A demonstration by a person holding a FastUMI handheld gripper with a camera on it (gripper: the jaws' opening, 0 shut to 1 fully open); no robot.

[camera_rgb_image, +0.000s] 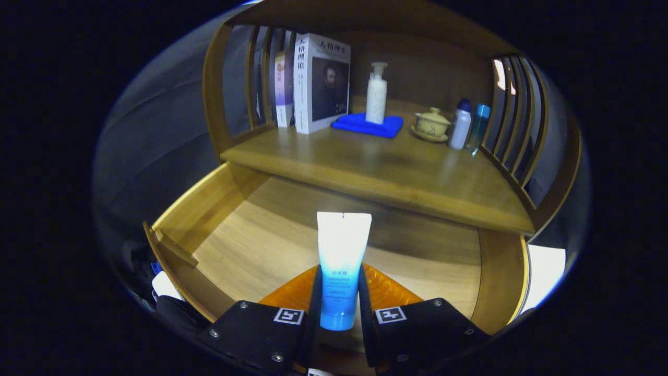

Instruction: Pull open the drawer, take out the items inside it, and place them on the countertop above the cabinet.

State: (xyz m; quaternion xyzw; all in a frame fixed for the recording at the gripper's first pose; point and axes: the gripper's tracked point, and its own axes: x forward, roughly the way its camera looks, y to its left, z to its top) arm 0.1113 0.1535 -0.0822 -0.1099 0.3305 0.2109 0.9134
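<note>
A white-to-blue squeeze tube [340,266] stands upright between my two fingers, and my gripper [338,292] is shut on its lower, blue part. Below and beyond it lies the pulled-open wooden drawer [261,235], whose floor shows bare around the tube. The tube hangs above the drawer floor. Past the drawer's back runs the wooden countertop [381,172] of the cabinet, a little higher than the tube's top.
On the countertop stand two books [313,83] at the back left, a white pump bottle [376,94] on a blue cloth [368,125], a lidded cup on a saucer [431,124] and two small bottles [467,125]. Slatted wooden sides [514,115] flank the shelf.
</note>
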